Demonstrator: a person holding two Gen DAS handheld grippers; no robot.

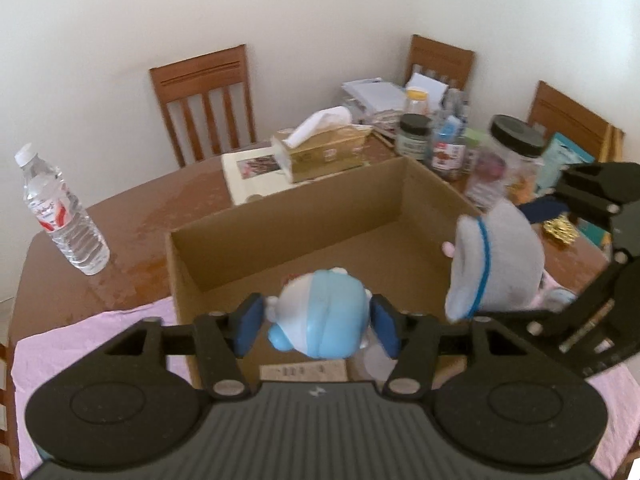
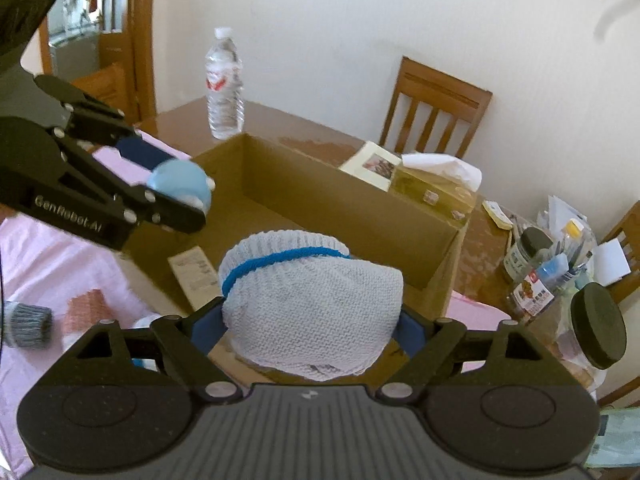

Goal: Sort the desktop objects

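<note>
My left claw point(image 1: 318, 322) stands released around the hard, slippery toy point(image 1: 320, 312) above the box point(image 1: 288, 220); my right claw point(image 2: 310, 330) grasps the soft, light hat point(image 2: 312, 300) at its sides.

Blue-white toy point(image 1: 320, 314) and grey knit hat point(image 2: 312, 304) above open cardboard box point(image 1: 304, 216).

1 open brown cardboard box point(image 1: 304, 216) | 1 clear plastic water bottle with white cap point(image 1: 60, 216) | 1 gold tissue box point(image 1: 324, 148) | 3 brown wooden slat-back chairs point(image 1: 206, 96) | 2 black two-finger grippers | 1 blue-and-white round plastic toy point(image 1: 320, 312) | 1 grey knitted hat with blue stripe point(image 2: 312, 304) | 2 black-lidded jars seen clearly point(image 1: 506, 160); other clutter too blurred to count
</note>
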